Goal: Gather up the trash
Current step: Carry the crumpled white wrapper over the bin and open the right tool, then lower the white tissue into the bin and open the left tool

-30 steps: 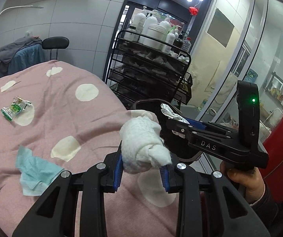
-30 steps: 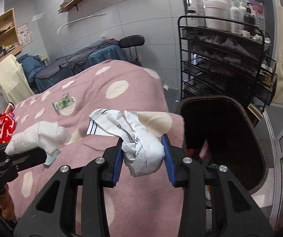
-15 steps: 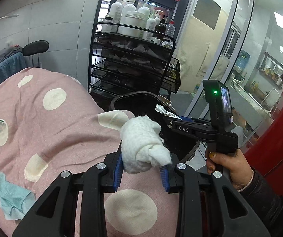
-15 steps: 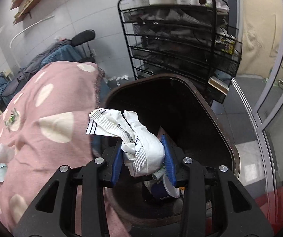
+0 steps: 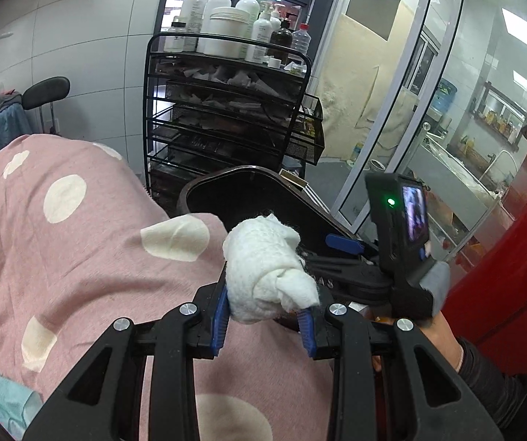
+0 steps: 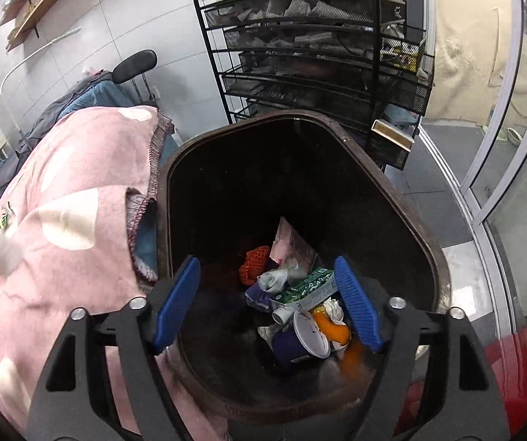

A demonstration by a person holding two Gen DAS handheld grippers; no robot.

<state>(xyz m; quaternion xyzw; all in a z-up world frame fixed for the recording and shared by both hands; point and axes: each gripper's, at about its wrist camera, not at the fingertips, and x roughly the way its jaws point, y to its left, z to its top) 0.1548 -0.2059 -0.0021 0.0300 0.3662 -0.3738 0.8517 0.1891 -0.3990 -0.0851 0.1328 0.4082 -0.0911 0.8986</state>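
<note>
My left gripper point(image 5: 265, 316) is shut on a white crumpled tissue wad point(image 5: 263, 268) and holds it above the pink dotted blanket point(image 5: 79, 250), just left of the dark trash bin point(image 5: 248, 191). My right gripper point(image 6: 265, 301) is open and empty, directly over the bin's point(image 6: 392, 172) mouth. Inside the bin lie several pieces of trash, among them a blue cup point(image 6: 300, 338), a green carton point(image 6: 305, 288) and an orange net point(image 6: 254, 264). The right gripper's body also shows in the left wrist view point(image 5: 399, 246).
A black wire cart point(image 6: 318, 55) with bottles point(image 5: 226, 25) on top stands behind the bin. A light blue tissue point(image 5: 2, 400) lies on the blanket at lower left. A glass door point(image 6: 502, 147) and a red surface point(image 5: 513, 294) are to the right.
My right gripper opened over the bin and the crumpled white wrapper it held is gone from its jaws. My left gripper moved right toward the bin, still holding the tissue wad.
</note>
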